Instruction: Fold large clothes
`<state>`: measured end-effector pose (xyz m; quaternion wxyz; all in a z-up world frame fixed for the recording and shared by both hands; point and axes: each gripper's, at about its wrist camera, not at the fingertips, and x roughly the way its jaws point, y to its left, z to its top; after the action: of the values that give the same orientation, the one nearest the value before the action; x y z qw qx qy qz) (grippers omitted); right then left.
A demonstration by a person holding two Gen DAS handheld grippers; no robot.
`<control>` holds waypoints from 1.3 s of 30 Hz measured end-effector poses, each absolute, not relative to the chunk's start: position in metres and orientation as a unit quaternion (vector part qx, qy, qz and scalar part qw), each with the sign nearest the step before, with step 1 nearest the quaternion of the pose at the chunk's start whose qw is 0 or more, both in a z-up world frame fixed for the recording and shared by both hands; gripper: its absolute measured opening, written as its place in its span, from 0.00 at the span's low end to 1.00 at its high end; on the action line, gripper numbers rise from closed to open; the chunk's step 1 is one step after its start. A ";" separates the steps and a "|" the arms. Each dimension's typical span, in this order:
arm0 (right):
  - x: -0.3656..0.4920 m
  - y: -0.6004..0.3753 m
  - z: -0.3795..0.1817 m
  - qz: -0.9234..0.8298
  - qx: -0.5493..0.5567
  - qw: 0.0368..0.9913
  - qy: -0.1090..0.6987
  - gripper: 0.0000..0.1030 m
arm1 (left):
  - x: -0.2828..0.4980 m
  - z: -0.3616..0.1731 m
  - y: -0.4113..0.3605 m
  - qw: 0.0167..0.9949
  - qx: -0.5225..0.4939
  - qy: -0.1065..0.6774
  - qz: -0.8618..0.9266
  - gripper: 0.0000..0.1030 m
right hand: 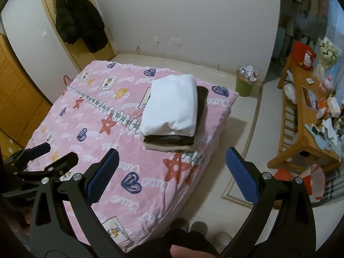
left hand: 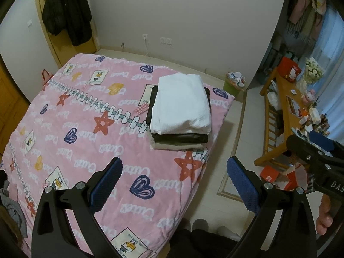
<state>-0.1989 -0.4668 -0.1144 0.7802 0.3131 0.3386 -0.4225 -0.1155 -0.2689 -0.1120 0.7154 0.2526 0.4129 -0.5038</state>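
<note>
We see little of the grey clothes (left hand: 13, 210) at the left edge of the left wrist view: they are cut off by the frame and the gripper's arm, beside the bed's near left side. The lowest, beige layer of the stack of folded clothes (left hand: 180, 111) shows only as a thin strip under the dark layer, and we cannot tell what garments these are. The bed's near corner is hidden behind our gripper frames.

Our left gripper (left hand: 174, 185) hangs with its blue pads spread wide and nothing between them, above the pink blanket (left hand: 86, 142) and short of the stack, which lies beyond the fingertips. Our right gripper (right hand: 172, 172) is likewise spread wide and empty, with the stack ahead of it and apart from both fingers.

The stack sits near the bed's far right corner, white piece on top, its right side close to the blanket's right edge. Left of the stack the blanket lies broad and flat. Right of the bed runs pale floor (right hand: 243, 146), then a wooden bench (right hand: 301, 111) crowded with small items. A green bin (right hand: 245, 86) stands beyond the bed's far right corner, and dark coats (right hand: 81, 19) hang on the wall behind the bed.
</note>
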 end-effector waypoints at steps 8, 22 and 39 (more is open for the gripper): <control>-0.195 -0.467 -0.117 -0.411 0.320 0.782 0.343 0.94 | -0.115 -0.112 -0.269 0.715 0.254 0.413 -0.504 0.92; -0.200 -0.467 -0.105 -0.430 0.302 0.784 0.330 0.94 | -0.114 -0.113 -0.267 0.715 0.254 0.414 -0.503 0.92; -0.189 -0.472 -0.110 -0.419 0.312 0.779 0.346 0.94 | -0.114 -0.115 -0.262 0.713 0.253 0.417 -0.504 0.92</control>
<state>-0.1892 -0.4718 -0.1101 0.7791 0.3124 0.3461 -0.4190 -0.1143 -0.2624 -0.1150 0.7130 0.2528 0.4168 -0.5039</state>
